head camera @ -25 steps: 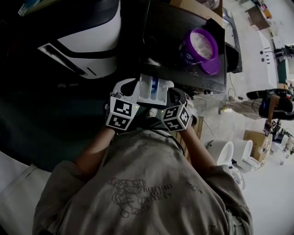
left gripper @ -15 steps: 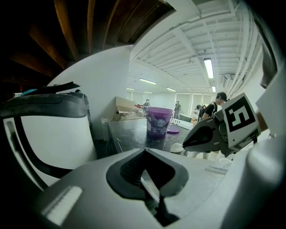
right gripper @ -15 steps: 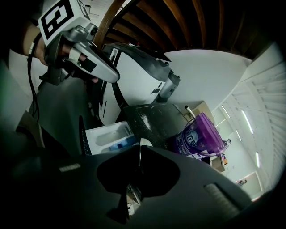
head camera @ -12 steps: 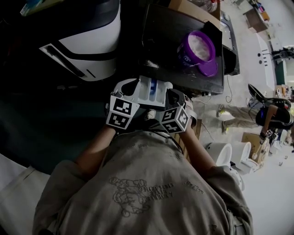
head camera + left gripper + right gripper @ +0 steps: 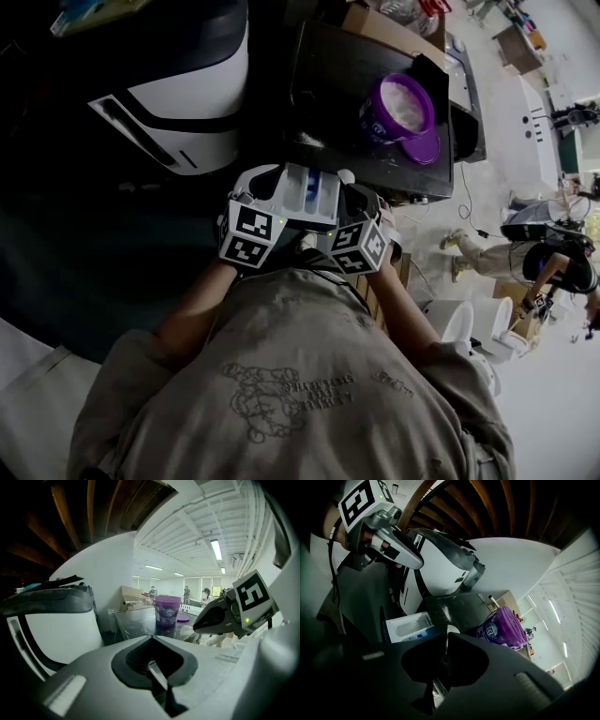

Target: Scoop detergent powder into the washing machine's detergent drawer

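Right gripper (image 5: 440, 667) on scoop (image 5: 450, 631) — tub (image 5: 502, 623) (purple) ahead

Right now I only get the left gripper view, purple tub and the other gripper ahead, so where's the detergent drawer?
Observer: Head view shows the detergent drawer between the left gripper and the right gripper.
Operator: Is the right one holding anything?
Observer: Yes, its own view shows its jaws shut on a white scoop, tip toward the purple tub.
Operator: Any powder in the drawer?
Observer: Its big white compartment looks bare in the right gripper view.
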Demonstrator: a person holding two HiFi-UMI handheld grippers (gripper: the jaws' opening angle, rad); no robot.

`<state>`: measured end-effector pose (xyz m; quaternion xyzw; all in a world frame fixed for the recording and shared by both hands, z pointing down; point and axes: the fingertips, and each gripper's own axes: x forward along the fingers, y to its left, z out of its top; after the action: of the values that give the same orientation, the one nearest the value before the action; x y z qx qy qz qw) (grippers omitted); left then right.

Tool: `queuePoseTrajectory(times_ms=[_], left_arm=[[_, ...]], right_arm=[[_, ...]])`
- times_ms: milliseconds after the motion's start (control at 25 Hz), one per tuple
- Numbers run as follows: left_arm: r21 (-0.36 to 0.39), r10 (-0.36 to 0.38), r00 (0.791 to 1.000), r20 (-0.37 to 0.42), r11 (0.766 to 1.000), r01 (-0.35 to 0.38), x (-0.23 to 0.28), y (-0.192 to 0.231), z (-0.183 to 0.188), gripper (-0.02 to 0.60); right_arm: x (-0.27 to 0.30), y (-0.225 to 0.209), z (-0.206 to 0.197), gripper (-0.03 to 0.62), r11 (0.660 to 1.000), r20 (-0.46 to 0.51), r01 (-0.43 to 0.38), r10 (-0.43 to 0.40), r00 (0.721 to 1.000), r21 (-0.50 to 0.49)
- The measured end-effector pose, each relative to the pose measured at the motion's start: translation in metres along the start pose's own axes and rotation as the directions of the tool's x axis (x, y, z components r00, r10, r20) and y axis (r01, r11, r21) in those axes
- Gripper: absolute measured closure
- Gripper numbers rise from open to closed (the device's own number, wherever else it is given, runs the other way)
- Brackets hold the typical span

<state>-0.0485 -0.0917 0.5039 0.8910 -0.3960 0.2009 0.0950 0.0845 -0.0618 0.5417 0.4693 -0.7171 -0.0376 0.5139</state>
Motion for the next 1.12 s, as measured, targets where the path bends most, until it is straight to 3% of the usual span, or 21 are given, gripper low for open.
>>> queuePoseTrajectory(times_ms=[320, 760, 1120], left_arm=[[0.014, -0.003, 1.0, -0.006, 1.0, 0.003, -0.001, -0.002, 0.001, 0.581], [0.001, 0.021, 1.0, -0.015, 1.0, -0.021, 0.007, 0.007, 0.008, 0.581], [0.004, 0.05, 0.999, 0.003, 0.999, -0.05, 0.027, 0.018, 0.036, 0.581]], right_arm=[[-0.004, 0.002, 0.001, 0.557, 0.997, 0.044, -0.017, 0.014, 0.999, 0.069], [0.001, -0.009, 0.009, 0.557, 0.996, 0.059, -0.05, 0.045, 0.997, 0.075], [-0.01, -0.062, 0.031, 0.557, 0.97, 0.197, -0.078, 0.032, 0.98, 0.232]])
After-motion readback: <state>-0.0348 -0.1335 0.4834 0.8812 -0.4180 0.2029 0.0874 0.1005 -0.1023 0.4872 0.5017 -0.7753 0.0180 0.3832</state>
